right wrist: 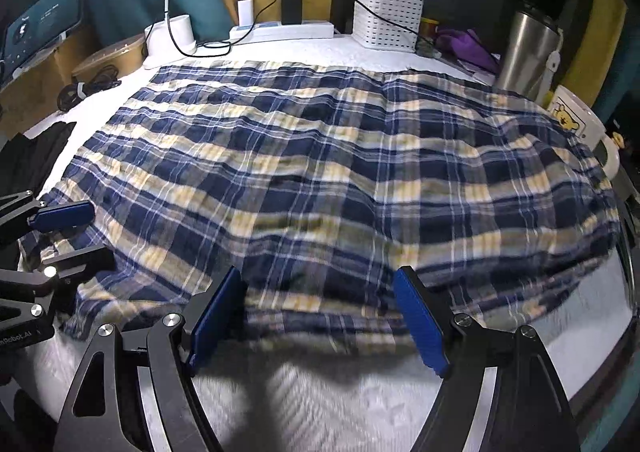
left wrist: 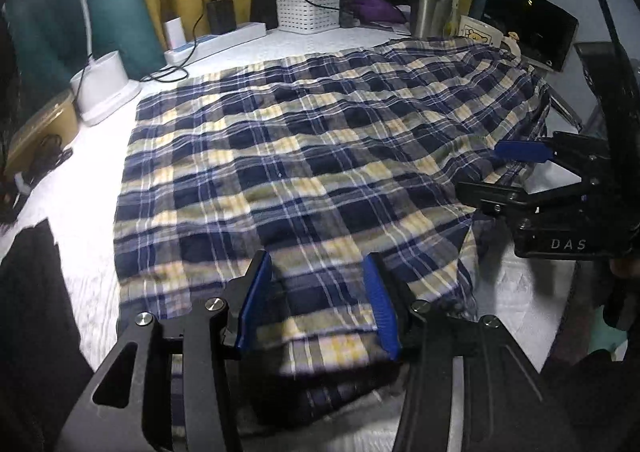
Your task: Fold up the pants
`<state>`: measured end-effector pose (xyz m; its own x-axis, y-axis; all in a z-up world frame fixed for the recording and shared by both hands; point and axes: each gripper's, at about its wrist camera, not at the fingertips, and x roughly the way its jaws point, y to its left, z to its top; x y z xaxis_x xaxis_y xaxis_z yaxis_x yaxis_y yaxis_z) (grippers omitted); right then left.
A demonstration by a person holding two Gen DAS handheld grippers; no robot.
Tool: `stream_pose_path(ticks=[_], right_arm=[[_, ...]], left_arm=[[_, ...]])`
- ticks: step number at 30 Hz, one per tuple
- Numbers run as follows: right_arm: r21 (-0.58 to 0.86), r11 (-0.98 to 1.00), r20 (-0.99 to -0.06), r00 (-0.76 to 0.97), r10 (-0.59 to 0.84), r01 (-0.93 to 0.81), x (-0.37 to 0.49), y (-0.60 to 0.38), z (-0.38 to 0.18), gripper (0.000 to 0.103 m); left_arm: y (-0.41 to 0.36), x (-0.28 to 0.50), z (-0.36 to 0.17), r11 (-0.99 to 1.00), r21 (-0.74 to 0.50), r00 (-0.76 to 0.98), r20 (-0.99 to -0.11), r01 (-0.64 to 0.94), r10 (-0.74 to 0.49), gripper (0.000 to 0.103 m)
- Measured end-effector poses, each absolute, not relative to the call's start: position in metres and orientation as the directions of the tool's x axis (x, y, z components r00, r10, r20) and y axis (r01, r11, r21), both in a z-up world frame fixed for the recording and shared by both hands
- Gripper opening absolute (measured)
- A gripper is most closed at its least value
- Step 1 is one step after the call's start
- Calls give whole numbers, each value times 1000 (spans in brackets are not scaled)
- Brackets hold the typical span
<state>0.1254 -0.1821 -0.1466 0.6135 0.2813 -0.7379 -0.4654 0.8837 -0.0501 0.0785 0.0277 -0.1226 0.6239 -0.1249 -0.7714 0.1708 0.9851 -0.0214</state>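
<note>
Left claw [left wrist: 318, 304]: at the bottom centre of my left view, jaws about half open. Plaid cloth lies between the blue pads [left wrist: 256, 304]. It looks to me like a bunched near edge of the pants [left wrist: 304, 156] caught between them, but motion blur stops me confirming that the pads press on it, so I cannot tell whether it is gripped.

Right claw [right wrist: 320, 316]: at the bottom centre of my right view, jaws wide open. It straddles the near hem of the pants. The pads sit to either side of the cloth and nothing is held.

Pants: navy, cream and olive plaid, spread flat across the middle of both views on the white tabletop [left wrist: 96, 252]. The far edge reaches toward the clutter along the top of the frame.

Neighbours, outward:
- Steel tumbler [right wrist: 524, 52] and cartoon mug [right wrist: 576, 124], upper right of my right view. The mug is just beside the cloth edge, possibly touching it.
- White basket [right wrist: 388, 16], top centre.
- Power strip [right wrist: 280, 30] with loose cables, top centre-left.
- Lamp base [left wrist: 106, 88], upper left of my left view.

Risks, in my judgement:
- If I lift or drag the fabric, it may tug the mug or tip the tumbler.
- With one claw possibly grasping and the other empty, the hem would rise unevenly and the fold would skew.
- A closing claw may pinch only the top layer, so the layers would separate.
</note>
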Motion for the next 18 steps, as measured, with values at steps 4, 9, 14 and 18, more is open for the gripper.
stream_pose_path(ticks=[4, 9, 14, 18], right_arm=[[-35, 887, -731, 617, 291, -460, 118, -191, -148, 79], [-21, 891, -729, 617, 297, -454, 110, -201, -148, 80], [-18, 898, -727, 622, 291, -440, 101, -214, -146, 80], [-14, 911, -719, 637, 277, -411, 102, -230, -142, 80]], left_arm=[[26, 64, -123, 987, -1, 629, -771, 162, -104, 48], [33, 53, -117, 986, -55, 614, -776, 160, -143, 48], [44, 48, -102, 987, -69, 662, -734, 144, -148, 48], [61, 58, -102, 996, -55, 668, -740, 67, -86, 48]])
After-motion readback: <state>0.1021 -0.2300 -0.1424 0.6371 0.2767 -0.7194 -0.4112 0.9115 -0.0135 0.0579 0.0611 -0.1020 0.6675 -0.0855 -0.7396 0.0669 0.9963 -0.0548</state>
